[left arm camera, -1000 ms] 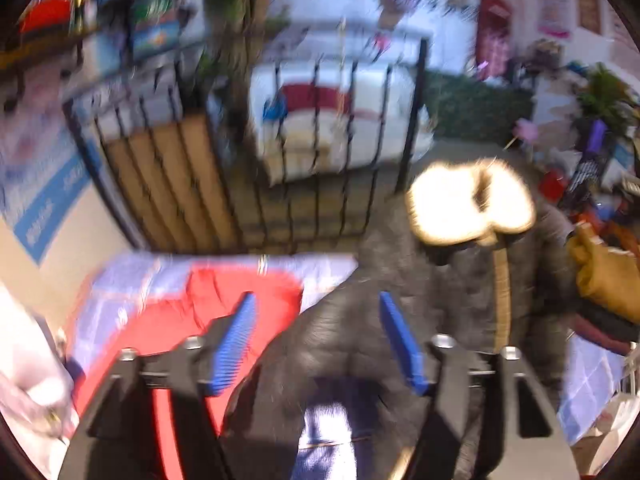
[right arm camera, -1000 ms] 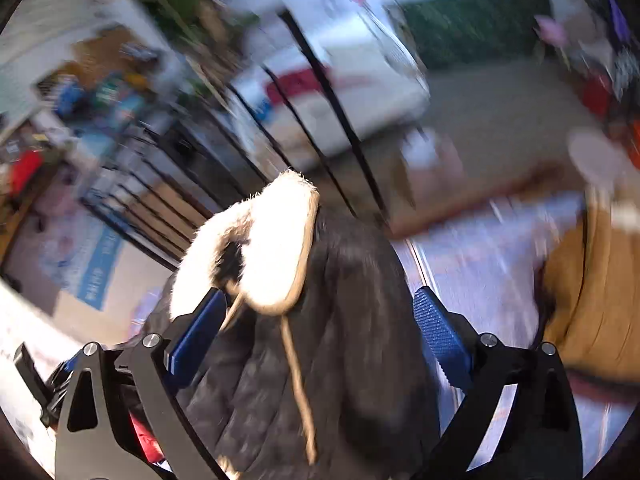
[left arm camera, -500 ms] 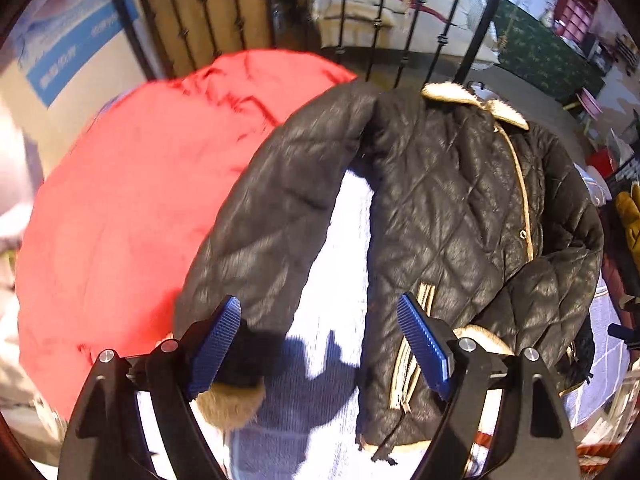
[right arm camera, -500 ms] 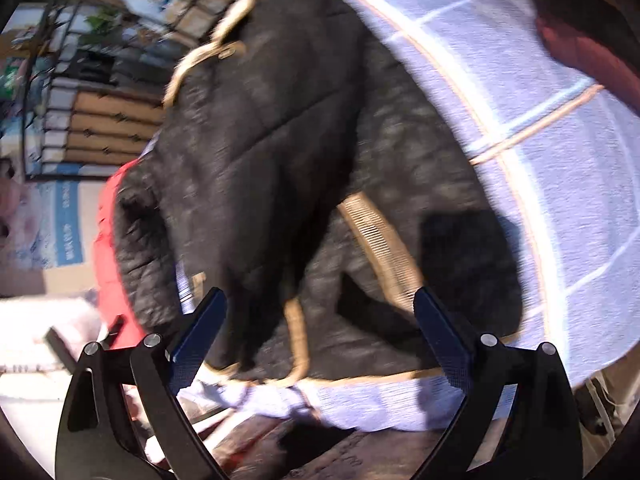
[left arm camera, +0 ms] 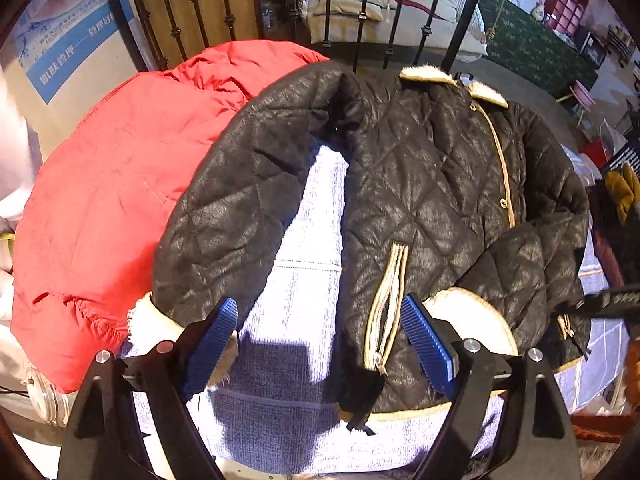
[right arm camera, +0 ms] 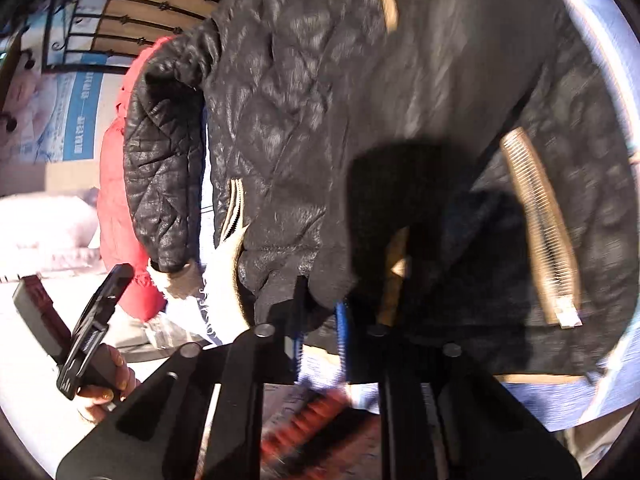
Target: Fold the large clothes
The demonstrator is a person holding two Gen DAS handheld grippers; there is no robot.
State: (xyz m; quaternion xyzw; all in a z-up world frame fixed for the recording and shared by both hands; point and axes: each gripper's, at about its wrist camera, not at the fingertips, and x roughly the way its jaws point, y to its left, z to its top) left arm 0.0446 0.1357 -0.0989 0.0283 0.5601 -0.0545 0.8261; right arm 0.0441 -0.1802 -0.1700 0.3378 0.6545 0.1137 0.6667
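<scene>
A black quilted jacket [left arm camera: 432, 200] with cream fleece collar and cuffs lies front up on a pale blue cloth-covered table [left arm camera: 304, 360]. Its left sleeve [left arm camera: 240, 216] lies spread away from the body. My left gripper [left arm camera: 320, 340] is open and empty above the cloth, between that sleeve's cuff and the jacket body. In the right wrist view my right gripper [right arm camera: 320, 340] is shut on the jacket's bottom hem [right arm camera: 312, 300], and the jacket [right arm camera: 360, 100] fills the view. The right gripper's edge shows in the left wrist view [left arm camera: 612, 300].
A red padded coat [left arm camera: 120, 184] lies on the table to the left, partly under the black sleeve. A black iron railing [left arm camera: 360, 12] stands behind the table. More clothes [left arm camera: 620, 200] are piled at the right. The left gripper and the hand holding it [right arm camera: 96, 344] show in the right wrist view.
Both grippers have dropped from the collar end to the jacket's hem end. The right gripper, open before, has closed on the hem. The left gripper stays open.
</scene>
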